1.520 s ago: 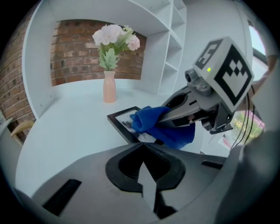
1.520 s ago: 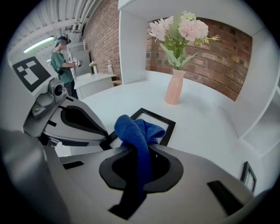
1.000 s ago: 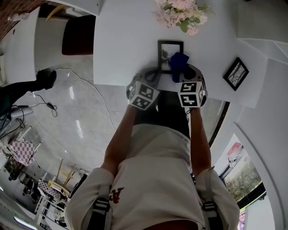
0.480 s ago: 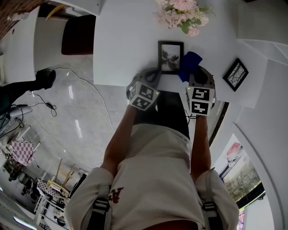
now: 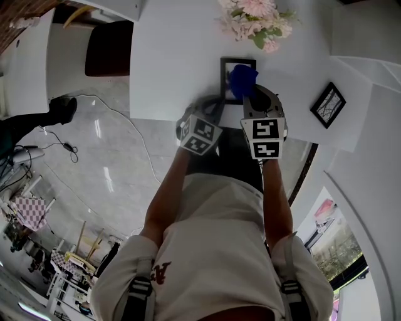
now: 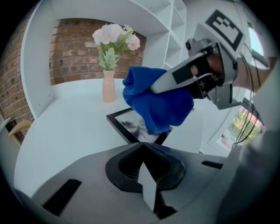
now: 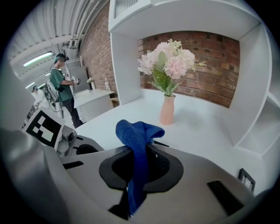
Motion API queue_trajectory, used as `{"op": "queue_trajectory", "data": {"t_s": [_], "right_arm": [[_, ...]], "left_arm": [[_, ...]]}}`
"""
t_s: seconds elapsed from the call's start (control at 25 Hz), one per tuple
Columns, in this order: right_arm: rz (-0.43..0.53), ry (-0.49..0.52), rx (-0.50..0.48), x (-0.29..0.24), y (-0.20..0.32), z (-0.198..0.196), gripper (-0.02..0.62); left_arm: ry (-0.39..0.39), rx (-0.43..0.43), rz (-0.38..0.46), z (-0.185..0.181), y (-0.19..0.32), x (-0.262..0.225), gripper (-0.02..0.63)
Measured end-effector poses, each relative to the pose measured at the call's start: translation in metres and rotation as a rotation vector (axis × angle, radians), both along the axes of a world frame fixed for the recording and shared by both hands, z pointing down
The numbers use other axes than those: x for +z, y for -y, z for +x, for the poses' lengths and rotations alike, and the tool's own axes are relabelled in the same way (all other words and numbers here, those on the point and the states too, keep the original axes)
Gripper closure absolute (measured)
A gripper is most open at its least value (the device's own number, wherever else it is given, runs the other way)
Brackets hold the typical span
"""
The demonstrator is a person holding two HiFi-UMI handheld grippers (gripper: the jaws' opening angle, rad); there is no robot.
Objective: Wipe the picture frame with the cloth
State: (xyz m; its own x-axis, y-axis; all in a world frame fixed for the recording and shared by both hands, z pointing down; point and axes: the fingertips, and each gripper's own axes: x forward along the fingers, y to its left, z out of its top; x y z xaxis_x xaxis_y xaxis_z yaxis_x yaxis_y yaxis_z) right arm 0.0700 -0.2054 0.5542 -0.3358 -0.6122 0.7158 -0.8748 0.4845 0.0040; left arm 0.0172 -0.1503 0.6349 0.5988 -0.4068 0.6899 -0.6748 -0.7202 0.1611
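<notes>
A black picture frame [image 5: 233,65] with a grey photo rests on the white table [image 5: 169,56]. My left gripper [image 5: 212,106] is at its near left corner; in the left gripper view the frame [image 6: 131,124] runs into the jaws, which look shut on its edge [image 6: 146,177]. The right gripper [image 5: 249,99] is shut on a blue cloth [image 5: 242,79], and the cloth's bunched end lies over the right part of the frame. From the left gripper view the cloth [image 6: 157,103] hangs onto the glass. In the right gripper view the cloth [image 7: 136,138] hides the frame.
A pink vase of pale flowers [image 5: 254,19] stands just behind the frame. A second black frame [image 5: 328,103] sits on the white shelf unit at the right. The table's near edge runs under both grippers. A person [image 7: 61,85] stands far off by a counter.
Half a second ago the cloth had swung right, off the frame's right side. It has now come back left and further away, onto the frame. The left gripper has stayed put.
</notes>
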Motion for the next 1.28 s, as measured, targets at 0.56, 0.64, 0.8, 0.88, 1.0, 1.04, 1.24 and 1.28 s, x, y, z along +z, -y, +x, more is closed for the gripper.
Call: {"op": "queue_trajectory", "data": {"t_s": [0.56,0.64,0.8,0.88,1.0,1.04,1.24,1.28], "right_arm": [[-0.102,0.046,-0.059,0.055,0.017,-0.048,0.568],[-0.115,0.05,-0.051,0.063,0.018,-0.048,0.568],[-0.127,0.048,-0.039,0.073,0.021,-0.044,0.568],[-0.113,0.028,-0.046,0.077,0.023,-0.042,0.568],[-0.082,-0.019,-0.066,0.079,0.024,-0.041,0.568],[-0.077,-0.028,-0.067,0.078,0.025,-0.041,0.568],[-0.079,-0.038,-0.046,0.077,0.026,-0.034,0.568],[-0.079,-0.041,-0.041,0.077,0.027,-0.032,0.568]], "left_arm": [[0.001,-0.006,-0.014,-0.001,0.0,0.001,0.606],[-0.004,-0.005,-0.015,-0.001,0.0,0.002,0.606],[-0.01,-0.001,-0.017,-0.001,-0.001,0.002,0.606],[-0.009,-0.001,-0.016,-0.001,0.0,0.002,0.606],[-0.015,-0.008,-0.015,0.0,0.0,0.004,0.606],[-0.015,-0.009,-0.017,0.0,0.0,0.004,0.606],[-0.013,-0.013,-0.025,-0.002,0.0,0.001,0.606],[-0.015,-0.016,-0.028,-0.002,0.0,0.001,0.606]]}}
